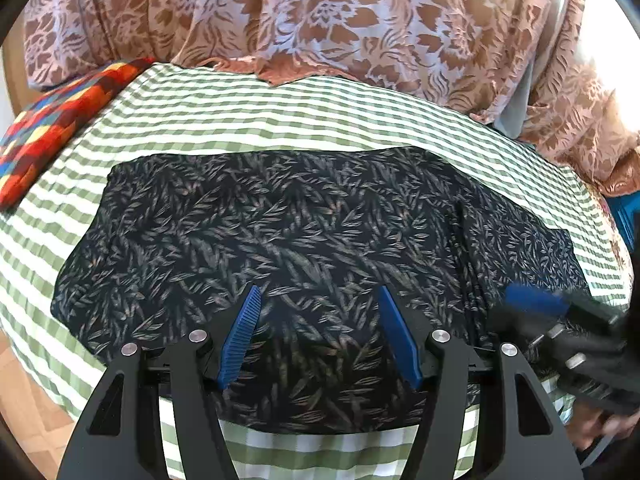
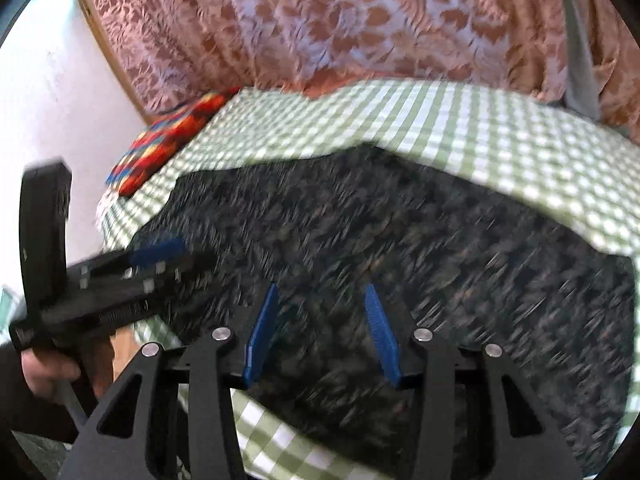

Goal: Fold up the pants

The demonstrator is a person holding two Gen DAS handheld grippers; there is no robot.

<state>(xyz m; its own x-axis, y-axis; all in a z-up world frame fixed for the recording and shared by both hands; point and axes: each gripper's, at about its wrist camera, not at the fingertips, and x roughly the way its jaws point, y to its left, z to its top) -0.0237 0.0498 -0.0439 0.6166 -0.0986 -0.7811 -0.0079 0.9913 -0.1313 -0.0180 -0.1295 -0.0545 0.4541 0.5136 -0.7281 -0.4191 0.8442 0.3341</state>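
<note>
Pants (image 1: 280, 232), dark leaf print, lie flat across centre of frame on green checked cloth (image 1: 256, 116); folded layers stacked at right edge. Left gripper (image 1: 318, 336) low centre, jaws apart, empty, above near hem. Right gripper (image 2: 320, 332) likewise spread, nothing held; view blurred. Judged: between folds, one fold done. Next: pinch an edge cleanly, both layers, carry over.

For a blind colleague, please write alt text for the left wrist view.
Dark leaf-print pants lie flat on a green checked cloth, with the open left gripper above their near edge. The right gripper is blurred at right.
</note>
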